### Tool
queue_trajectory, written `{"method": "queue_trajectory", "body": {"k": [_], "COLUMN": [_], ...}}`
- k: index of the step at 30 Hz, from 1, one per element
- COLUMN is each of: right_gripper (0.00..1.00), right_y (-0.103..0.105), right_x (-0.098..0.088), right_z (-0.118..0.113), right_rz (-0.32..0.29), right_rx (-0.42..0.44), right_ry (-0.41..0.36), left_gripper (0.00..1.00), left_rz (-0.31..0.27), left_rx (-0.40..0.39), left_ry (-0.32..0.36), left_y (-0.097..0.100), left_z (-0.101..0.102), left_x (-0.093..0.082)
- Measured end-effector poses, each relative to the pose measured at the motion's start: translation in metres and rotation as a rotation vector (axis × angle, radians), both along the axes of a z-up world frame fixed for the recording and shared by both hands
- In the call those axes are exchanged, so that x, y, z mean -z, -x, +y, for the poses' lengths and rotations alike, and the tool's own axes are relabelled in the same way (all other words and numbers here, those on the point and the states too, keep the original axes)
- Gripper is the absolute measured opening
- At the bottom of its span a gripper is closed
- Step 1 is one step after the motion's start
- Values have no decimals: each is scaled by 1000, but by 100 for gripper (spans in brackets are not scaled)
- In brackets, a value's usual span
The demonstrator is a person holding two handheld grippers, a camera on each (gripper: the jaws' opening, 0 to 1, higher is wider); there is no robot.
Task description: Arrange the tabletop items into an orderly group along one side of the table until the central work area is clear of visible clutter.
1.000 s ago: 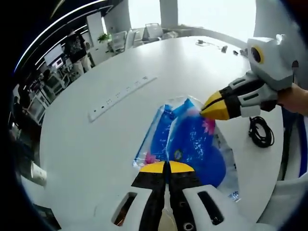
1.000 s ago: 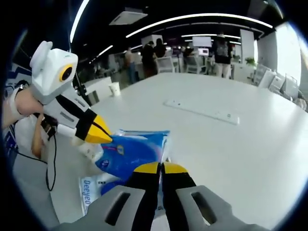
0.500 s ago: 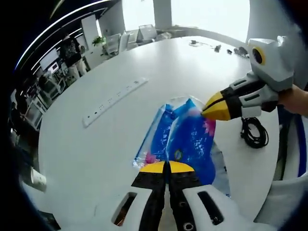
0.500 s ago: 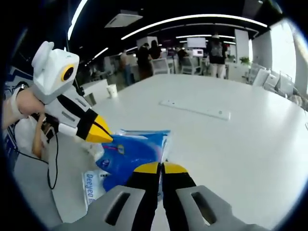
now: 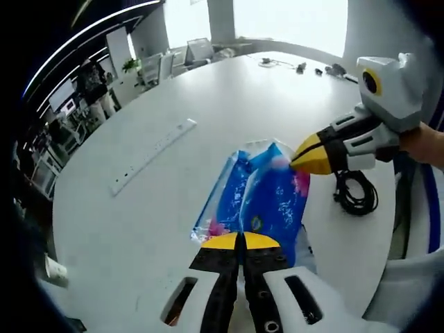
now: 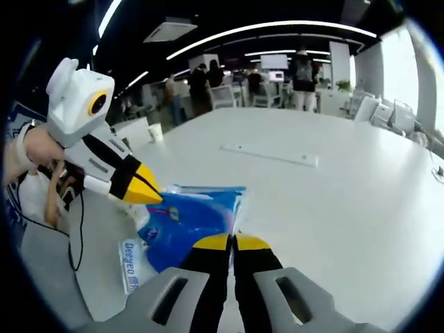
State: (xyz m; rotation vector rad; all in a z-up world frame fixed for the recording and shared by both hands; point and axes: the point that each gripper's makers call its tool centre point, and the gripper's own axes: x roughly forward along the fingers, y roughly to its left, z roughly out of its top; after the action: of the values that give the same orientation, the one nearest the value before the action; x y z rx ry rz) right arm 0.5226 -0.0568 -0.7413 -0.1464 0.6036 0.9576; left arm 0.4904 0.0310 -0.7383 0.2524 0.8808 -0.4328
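Both grippers — left (image 5: 242,240), right (image 6: 233,241) — were clamped on opposite ends of the blue pack (image 5: 267,198), lifted over the table's (image 5: 139,222) near edge. Uneven pulling could tear its thin film — or slip a pinch.

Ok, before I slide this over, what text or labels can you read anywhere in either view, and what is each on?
"Deeyeo": on the clear edge of the blue plastic package, read in the right gripper view; spelling not certain.
White print on the package's blue face in the left gripper view: too small and blurred to read.
Markings on the white power strip: too small to read.
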Motion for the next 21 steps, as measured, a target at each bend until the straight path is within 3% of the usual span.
{"method": "queue_trajectory", "body": {"k": [21], "right_gripper": [0], "right_y": [3], "right_x": [0], "right_z": [-62], "right_rz": [-4], "right_rx": [126], "right_ry": [16], "left_gripper": [0], "left_rz": [1], "left_rx": [133], "left_ry": [11], "left_y": [-8], "left_z": [-58], "left_x": [0]}}
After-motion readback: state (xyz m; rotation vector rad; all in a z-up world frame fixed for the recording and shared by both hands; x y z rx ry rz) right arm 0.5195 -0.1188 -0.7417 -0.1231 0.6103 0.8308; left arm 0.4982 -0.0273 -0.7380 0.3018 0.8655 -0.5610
